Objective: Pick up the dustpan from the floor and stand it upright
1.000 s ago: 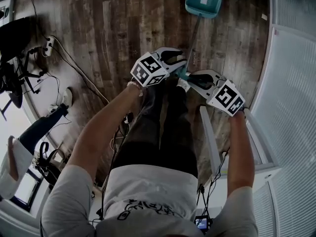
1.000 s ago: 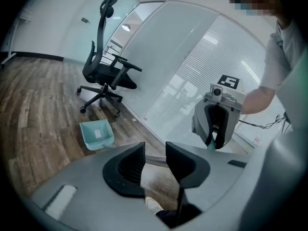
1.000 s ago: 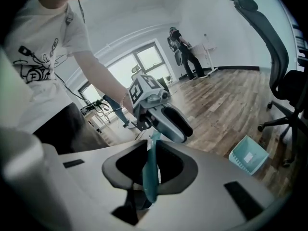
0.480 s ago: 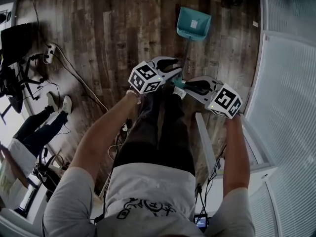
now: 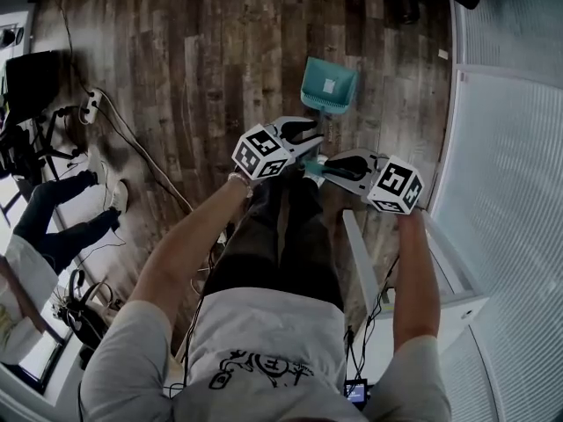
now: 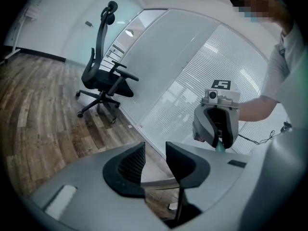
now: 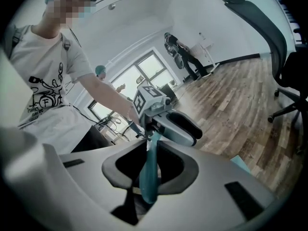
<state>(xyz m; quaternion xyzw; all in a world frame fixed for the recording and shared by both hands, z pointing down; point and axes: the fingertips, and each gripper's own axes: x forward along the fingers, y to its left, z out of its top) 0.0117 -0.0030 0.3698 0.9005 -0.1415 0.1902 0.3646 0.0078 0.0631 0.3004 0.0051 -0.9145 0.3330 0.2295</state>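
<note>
Head view, teal dustpan point(image 5: 329, 86), floor cable point(image 5: 145, 148) left, blinded glass wall point(image 5: 510, 165) right.

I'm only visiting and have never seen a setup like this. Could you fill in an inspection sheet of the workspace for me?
Surface: wooden plank floor.
Job's things: teal dustpan, pan end away from the person, its long handle running back to the grippers.
Clutter: small pale scrap near the wall.
Grippers: right gripper shut on the dustpan's teal handle, though its jaws have just opened slightly; left gripper close beside it, jaws apart, nothing between them.
Cables: power strip with a cable trailing across the floor.
Surroundings: office chair, glass wall with blinds, second person at the left edge.
</note>
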